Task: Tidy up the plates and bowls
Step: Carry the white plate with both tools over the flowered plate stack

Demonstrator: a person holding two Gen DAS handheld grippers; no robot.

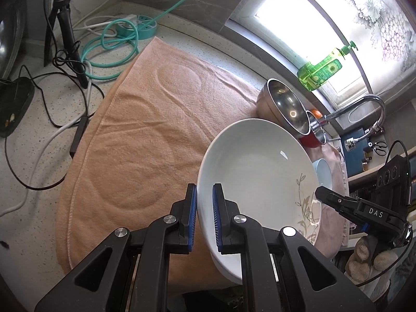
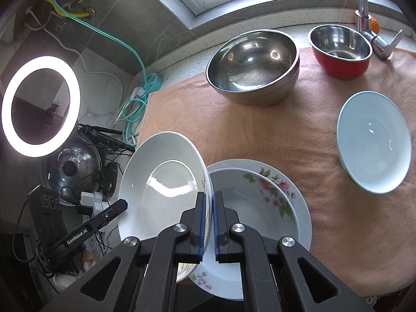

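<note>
A white plate with a grey leaf pattern (image 1: 257, 166) is held tilted above the orange towel (image 1: 135, 135). My left gripper (image 1: 204, 215) straddles its near rim, with a small gap at the pads. My right gripper (image 2: 210, 223) is shut on the opposite rim of the same plate (image 2: 161, 187). Under it lie two stacked floral plates (image 2: 262, 202). A pale blue bowl (image 2: 374, 140) sits at the right. A large steel bowl (image 2: 253, 65) and a red bowl with a steel inside (image 2: 340, 49) stand at the back.
A tap (image 2: 364, 7) and a green soap bottle (image 1: 322, 67) stand by the window. Cables, a teal power strip (image 1: 145, 26) and a tripod (image 1: 65, 26) clutter the left counter. A ring light (image 2: 40, 106) and a pot lid (image 2: 72, 166) stand at the left.
</note>
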